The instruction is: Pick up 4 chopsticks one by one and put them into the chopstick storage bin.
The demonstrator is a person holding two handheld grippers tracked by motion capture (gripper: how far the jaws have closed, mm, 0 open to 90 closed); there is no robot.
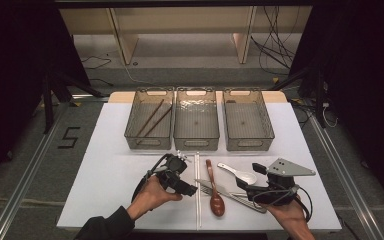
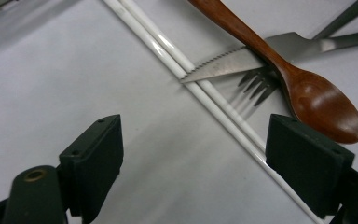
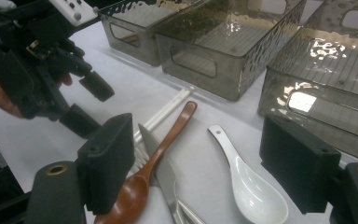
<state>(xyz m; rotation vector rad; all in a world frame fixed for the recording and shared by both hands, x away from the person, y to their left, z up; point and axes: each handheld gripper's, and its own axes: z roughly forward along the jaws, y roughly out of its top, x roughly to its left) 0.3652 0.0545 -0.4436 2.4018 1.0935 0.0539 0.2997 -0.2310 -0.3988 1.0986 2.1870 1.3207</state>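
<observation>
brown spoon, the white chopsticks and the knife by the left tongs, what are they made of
Brown spoon: likely wood, lacquered; reddish grain with a soft sheen.
White chopsticks: glossy, plastic or ceramic; bright highlight lines, cannot tell which.
Knife: metal, probably stainless steel; grey brushed blade with serrated edge.

I am looking into a lab set up for recording, not a home. My table [image 1: 105,170] carries a plain white sheet and stands on grey carpet tiles, with metal rails [image 1: 25,185] running along the floor at 9 and 3 o'clock. Black curtains [image 1: 15,60] close both sides. At 12 o'clock a bare wooden frame [image 1: 122,40] stands over loose cables [image 1: 275,45], and black stand legs [image 1: 55,95] show at 10 and 2 o'clock. A "5" in black tape [image 1: 70,137] marks the floor at 9 o'clock. Three identical smoky bins [image 1: 196,145] sit in a neat row, cutlery laid out before them like test props.
</observation>
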